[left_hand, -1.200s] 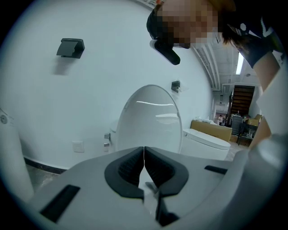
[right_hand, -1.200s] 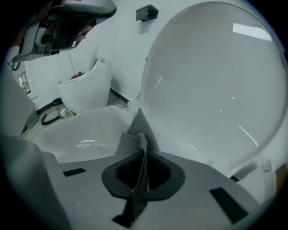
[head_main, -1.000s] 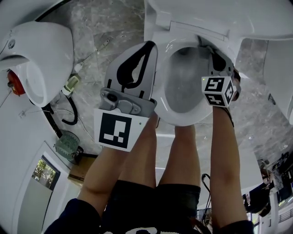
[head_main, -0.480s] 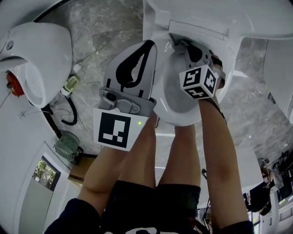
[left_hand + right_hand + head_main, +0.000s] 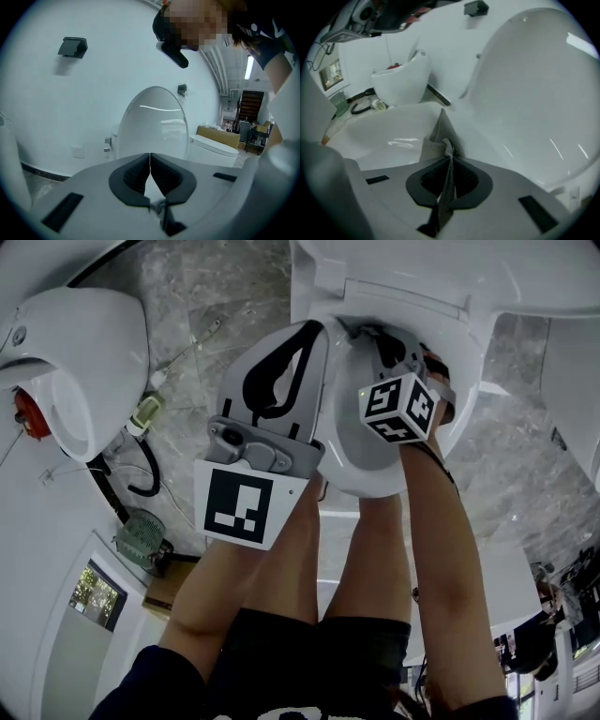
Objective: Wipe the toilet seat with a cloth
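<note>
Item: toilet seat (image 5: 375, 486), white, with the lid (image 5: 534, 93) raised behind it.

- Right hand-held gripper (image 5: 449, 157): at the rear of the seat, close under the lid hinge. It is clenched on a grey cloth (image 5: 440, 136). The cloth's bunched end pokes out past the jaw tips and rests against the seat's white surface.
- Left hand-held gripper (image 5: 150, 154): held off the seat's left edge, with its jaws closed tip to tip and nothing between them.
- White wall fixture (image 5: 84, 362): well left of the seat.
</note>
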A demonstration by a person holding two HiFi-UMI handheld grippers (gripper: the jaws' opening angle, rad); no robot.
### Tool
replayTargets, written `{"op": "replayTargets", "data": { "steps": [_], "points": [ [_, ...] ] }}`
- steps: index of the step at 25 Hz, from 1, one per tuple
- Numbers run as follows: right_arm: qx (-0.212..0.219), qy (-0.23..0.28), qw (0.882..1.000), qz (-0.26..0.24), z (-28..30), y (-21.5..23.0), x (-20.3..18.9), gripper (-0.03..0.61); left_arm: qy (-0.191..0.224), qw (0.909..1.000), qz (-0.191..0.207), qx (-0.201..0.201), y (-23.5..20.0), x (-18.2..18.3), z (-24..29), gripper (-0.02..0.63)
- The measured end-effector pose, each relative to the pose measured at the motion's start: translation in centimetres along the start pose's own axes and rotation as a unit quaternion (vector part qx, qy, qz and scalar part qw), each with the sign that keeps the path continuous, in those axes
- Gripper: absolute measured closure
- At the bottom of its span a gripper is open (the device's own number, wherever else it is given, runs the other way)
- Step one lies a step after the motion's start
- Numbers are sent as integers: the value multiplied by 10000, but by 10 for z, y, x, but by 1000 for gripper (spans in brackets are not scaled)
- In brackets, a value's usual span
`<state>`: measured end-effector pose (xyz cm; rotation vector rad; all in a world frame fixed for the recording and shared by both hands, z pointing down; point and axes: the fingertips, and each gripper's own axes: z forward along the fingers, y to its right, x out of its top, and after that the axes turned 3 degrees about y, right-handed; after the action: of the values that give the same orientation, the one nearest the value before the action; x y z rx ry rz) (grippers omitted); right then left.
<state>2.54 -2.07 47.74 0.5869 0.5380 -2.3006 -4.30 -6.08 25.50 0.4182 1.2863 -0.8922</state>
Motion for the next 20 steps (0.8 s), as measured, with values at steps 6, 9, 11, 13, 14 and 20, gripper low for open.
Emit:
{"op": "replayTargets", "data": {
  "steps": [6, 9, 11, 13, 14, 20],
  "points": [
    [-875, -661, 9917, 670, -48, 59, -77, 557, 7, 10000, 21, -66, 2, 2, 4, 592],
    [-925, -583, 9912, 752, -46, 60, -74, 557, 5, 10000, 37, -85, 2, 2, 6, 592],
    [-636, -374, 9953, 627, -28, 47, -52, 557, 9, 10000, 50, -77, 1, 2, 8, 592],
    [-139, -113, 9994, 280, -7, 20, -20, 557, 21, 10000, 38, -61, 0, 3, 9, 592],
    [121, 10, 9999, 73, 0, 2, -4, 557, 23, 10000, 32, -60, 0, 3, 9, 592],
    [1047, 397, 9918, -619, -8, -91, 30, 558, -18, 9999, 60, -114, 2, 3, 10, 592]
  ]
}}
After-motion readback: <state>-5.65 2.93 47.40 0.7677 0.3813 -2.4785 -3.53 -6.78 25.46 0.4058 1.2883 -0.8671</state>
